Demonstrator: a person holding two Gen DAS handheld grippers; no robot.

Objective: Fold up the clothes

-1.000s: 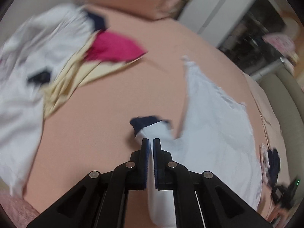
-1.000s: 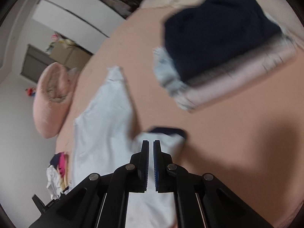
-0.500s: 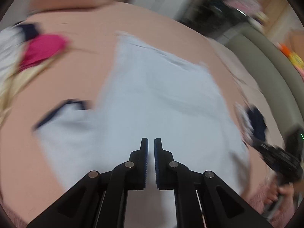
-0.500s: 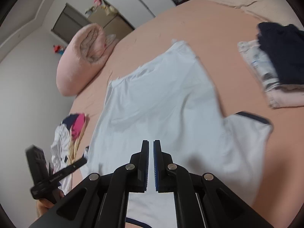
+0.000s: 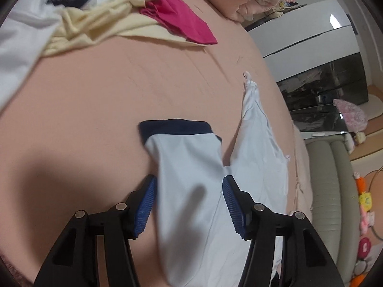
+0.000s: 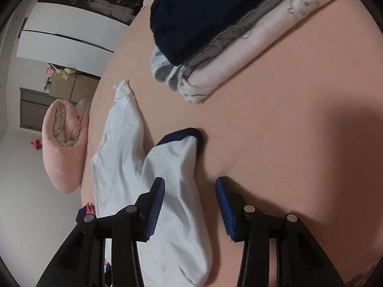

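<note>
Both sets of jaws stand apart, holding nothing — the left gripper (image 5: 189,184) and right gripper (image 6: 190,187) each straddle a navy-cuffed sleeve of the white shirt (image 5: 253,148), spread on the pink bed (image 5: 95,110). Folded stack (image 6: 215,28) at one o'clock.

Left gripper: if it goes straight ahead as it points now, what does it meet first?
Probably the white sleeve lying between the open left gripper fingers, then its navy cuff; depth is unclear.
</note>
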